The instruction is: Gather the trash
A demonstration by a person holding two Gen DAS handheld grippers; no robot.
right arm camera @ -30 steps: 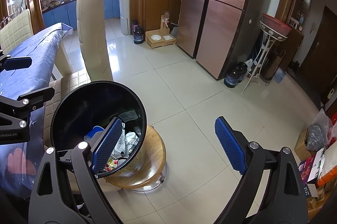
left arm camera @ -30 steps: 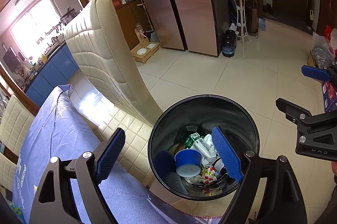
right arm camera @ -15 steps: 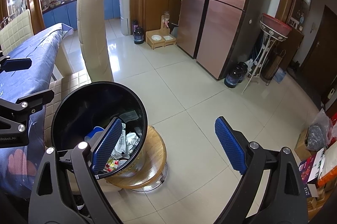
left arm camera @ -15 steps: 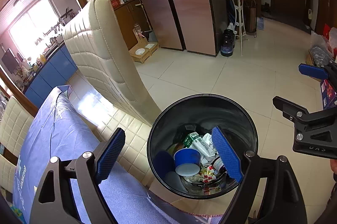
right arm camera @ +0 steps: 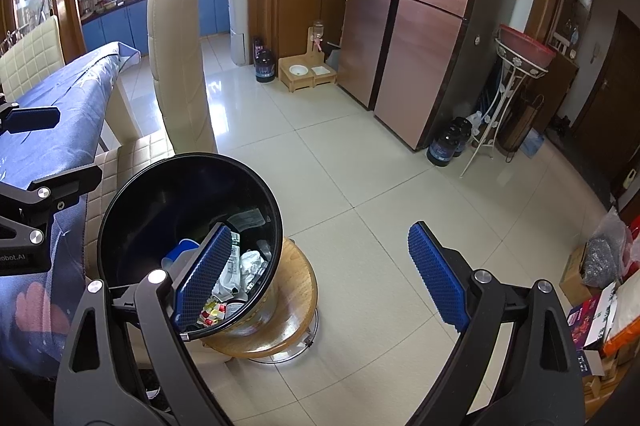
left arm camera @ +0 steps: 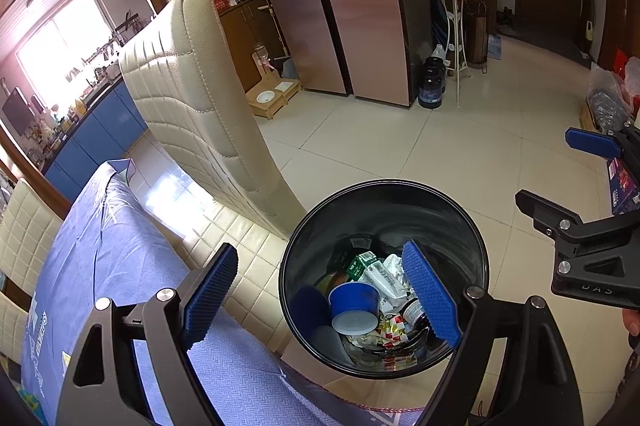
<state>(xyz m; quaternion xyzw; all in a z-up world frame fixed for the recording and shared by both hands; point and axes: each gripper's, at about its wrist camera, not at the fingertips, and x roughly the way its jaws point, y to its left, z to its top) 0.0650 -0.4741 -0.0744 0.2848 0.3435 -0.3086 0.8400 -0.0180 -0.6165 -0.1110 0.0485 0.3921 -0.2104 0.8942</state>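
- The left gripper (left arm camera: 320, 300) hangs above the black trash bin (left arm camera: 460, 226), jaws spread wide and empty.
- The right gripper (right arm camera: 316, 274) sits beside the bin, jaws likewise wide apart, holding nothing.
- The bin stands on a round wooden stool (right arm camera: 296, 306) and holds a blue cup (left arm camera: 354, 302) among crumpled wrappers (left arm camera: 386, 276).
- A cream chair (left arm camera: 192, 105) stands just beside it.
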